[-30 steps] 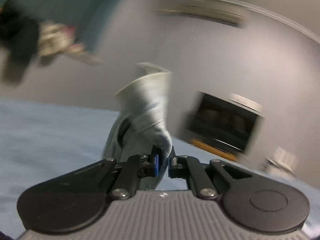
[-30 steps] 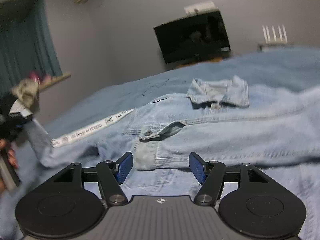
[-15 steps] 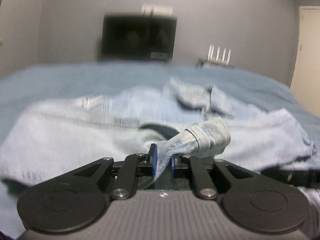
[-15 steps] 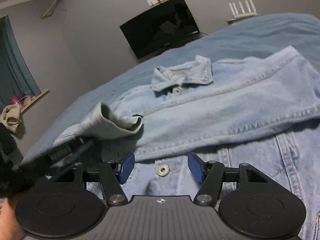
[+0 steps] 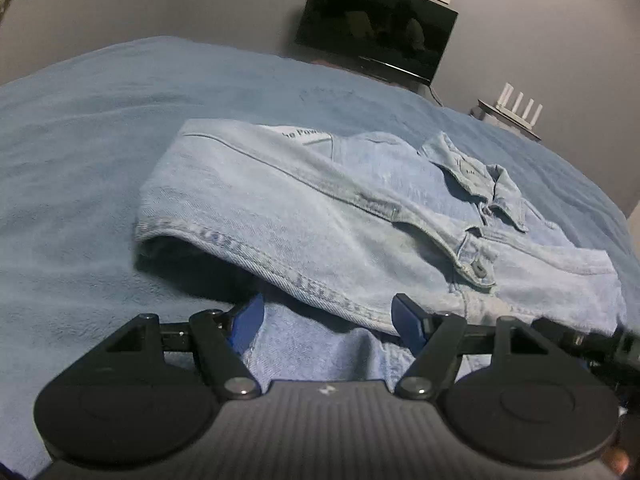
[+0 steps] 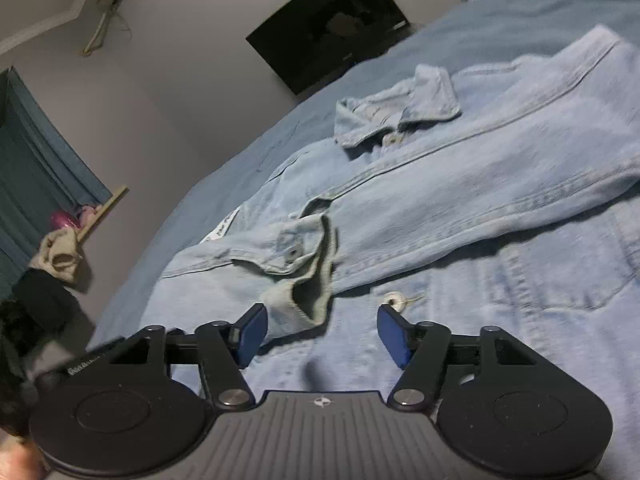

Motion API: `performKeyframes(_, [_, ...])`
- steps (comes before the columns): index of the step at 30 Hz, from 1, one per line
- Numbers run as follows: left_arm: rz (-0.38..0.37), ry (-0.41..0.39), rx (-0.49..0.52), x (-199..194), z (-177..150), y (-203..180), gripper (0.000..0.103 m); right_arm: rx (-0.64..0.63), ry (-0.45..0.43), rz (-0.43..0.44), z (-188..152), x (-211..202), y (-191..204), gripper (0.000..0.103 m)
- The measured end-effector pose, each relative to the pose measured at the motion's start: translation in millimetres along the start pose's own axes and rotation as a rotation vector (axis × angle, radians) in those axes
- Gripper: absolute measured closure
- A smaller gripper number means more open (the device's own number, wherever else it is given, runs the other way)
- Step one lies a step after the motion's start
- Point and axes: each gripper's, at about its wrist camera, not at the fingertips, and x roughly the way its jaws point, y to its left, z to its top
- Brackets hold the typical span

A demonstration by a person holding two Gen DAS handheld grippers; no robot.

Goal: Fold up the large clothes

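A light blue denim jacket [image 5: 320, 208] lies on the blue bedspread [image 5: 80, 160], collar [image 5: 476, 176] toward the far wall. Its left sleeve lies folded across the chest, cuff [image 5: 476, 268] at the right. My left gripper [image 5: 328, 320] is open and empty, just in front of the folded sleeve's edge. In the right wrist view the jacket [image 6: 500, 184] fills the middle and right, and the sleeve cuff [image 6: 308, 264] lies just beyond my right gripper [image 6: 320, 332], which is open and empty above the jacket front.
A dark TV [image 5: 376, 28] hangs on the grey wall behind the bed. A white router [image 5: 516, 108] stands on a shelf to its right. A shelf with clutter [image 6: 76, 224] and a blue curtain [image 6: 28, 152] are at the left.
My left gripper carried the sleeve cuff across the jacket, opened and let it go; the cuff now rests on the chest. My right gripper stayed open and shifted closer over the jacket front.
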Motion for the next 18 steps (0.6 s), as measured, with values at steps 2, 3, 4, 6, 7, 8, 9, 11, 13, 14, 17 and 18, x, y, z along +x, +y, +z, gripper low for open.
performKeyframes(2, [0.016, 0.004, 0.016, 9, 2, 1, 0.034, 0.043, 0.005, 0.009, 4, 9, 2, 0.035])
performKeyframes(3, [0.013, 0.007, 0.026, 12, 2, 1, 0.034, 0.058, 0.010, 0.007, 6, 14, 3, 0.034])
performKeyframes(4, [0.006, 0.004, 0.036, 13, 2, 0, 0.034, 0.067, 0.022, -0.001, 8, 21, 5, 0.034])
performKeyframes(6, [0.002, -0.006, 0.052, 16, 4, 1, 0.034, 0.065, 0.053, -0.034, 10, 36, 10, 0.034])
performKeyframes(7, [0.000, -0.010, 0.052, 16, 4, 1, 0.034, 0.056, 0.064, -0.051, 10, 42, 14, 0.034])
performKeyframes(8, [-0.002, -0.011, 0.050, 18, 5, 2, 0.034, 0.041, 0.068, -0.066, 11, 47, 17, 0.034])
performKeyframes(9, [-0.004, -0.012, 0.044, 18, 6, 4, 0.034, 0.027, 0.074, -0.077, 11, 52, 21, 0.034])
performKeyframes(11, [-0.012, -0.013, 0.033, 20, 6, 6, 0.034, 0.030, 0.084, -0.076, 10, 57, 24, 0.034])
performKeyframes(13, [-0.018, -0.013, 0.027, 22, 8, 9, 0.034, 0.049, 0.104, -0.039, 10, 60, 24, 0.038])
performKeyframes(14, [-0.020, -0.011, 0.023, 22, 9, 10, 0.034, 0.069, 0.100, -0.001, 10, 58, 25, 0.040])
performKeyframes(17, [-0.021, -0.003, -0.014, 23, 12, 17, 0.034, 0.122, 0.053, 0.098, 9, 47, 28, 0.040])
performKeyframes(18, [-0.025, 0.003, -0.034, 23, 13, 19, 0.034, 0.126, 0.059, 0.086, 10, 49, 27, 0.040])
